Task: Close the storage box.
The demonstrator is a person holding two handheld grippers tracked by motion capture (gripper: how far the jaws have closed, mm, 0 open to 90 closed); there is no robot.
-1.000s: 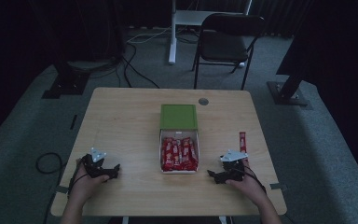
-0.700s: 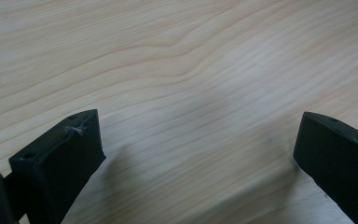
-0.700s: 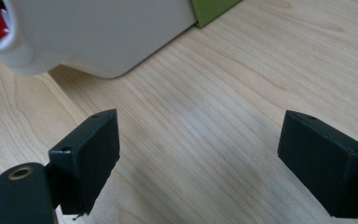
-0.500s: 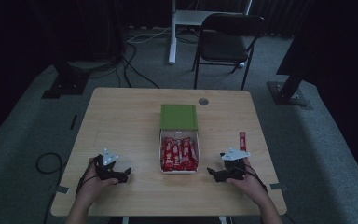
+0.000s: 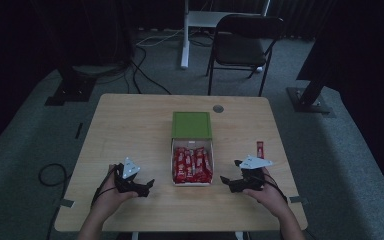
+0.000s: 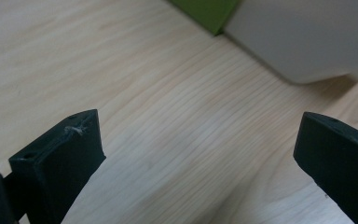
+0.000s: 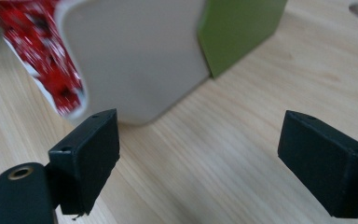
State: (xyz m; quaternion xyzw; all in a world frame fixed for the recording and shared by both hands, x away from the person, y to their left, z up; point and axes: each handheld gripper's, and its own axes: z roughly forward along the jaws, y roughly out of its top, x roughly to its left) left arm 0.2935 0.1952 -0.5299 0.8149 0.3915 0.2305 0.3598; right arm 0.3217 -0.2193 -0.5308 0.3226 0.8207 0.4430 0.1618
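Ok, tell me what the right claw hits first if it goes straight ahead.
Most likely the white side wall of the box of red packets; the right claw stands open, aimed at it across bare table.

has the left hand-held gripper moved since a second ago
Yes. The left hand-held gripper has moved right across the table, closer to the open box of red packets.

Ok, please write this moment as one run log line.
left gripper: open, empty | right gripper: open, empty | box: open, red packets inside | loose packet: on table
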